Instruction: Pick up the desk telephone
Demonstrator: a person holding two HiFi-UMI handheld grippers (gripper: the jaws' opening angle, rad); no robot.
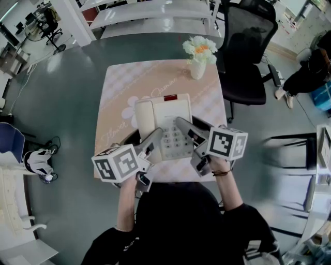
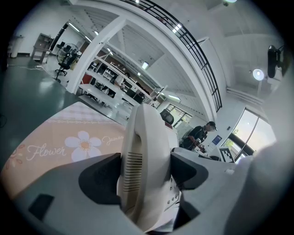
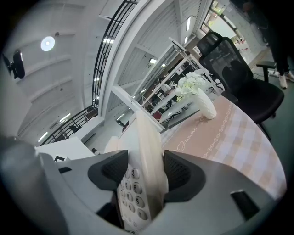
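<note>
A cream desk telephone (image 1: 164,120) with a handset on its left and a grey keypad lies on the small pink table (image 1: 129,83). My left gripper (image 1: 154,138) is shut on the telephone's left near edge (image 2: 143,170); its dark pads press both faces. My right gripper (image 1: 181,126) is shut on the telephone's right edge (image 3: 146,158), beside the number keys (image 3: 131,186). Both marker cubes sit at the table's near edge. In both gripper views the telephone stands tilted against the background; whether it touches the table I cannot tell.
A white vase of flowers (image 1: 199,56) stands at the table's far right corner. A black office chair (image 1: 243,57) is just beyond the table on the right. White benches (image 1: 155,13) lie further back. A person (image 1: 310,67) sits at the far right.
</note>
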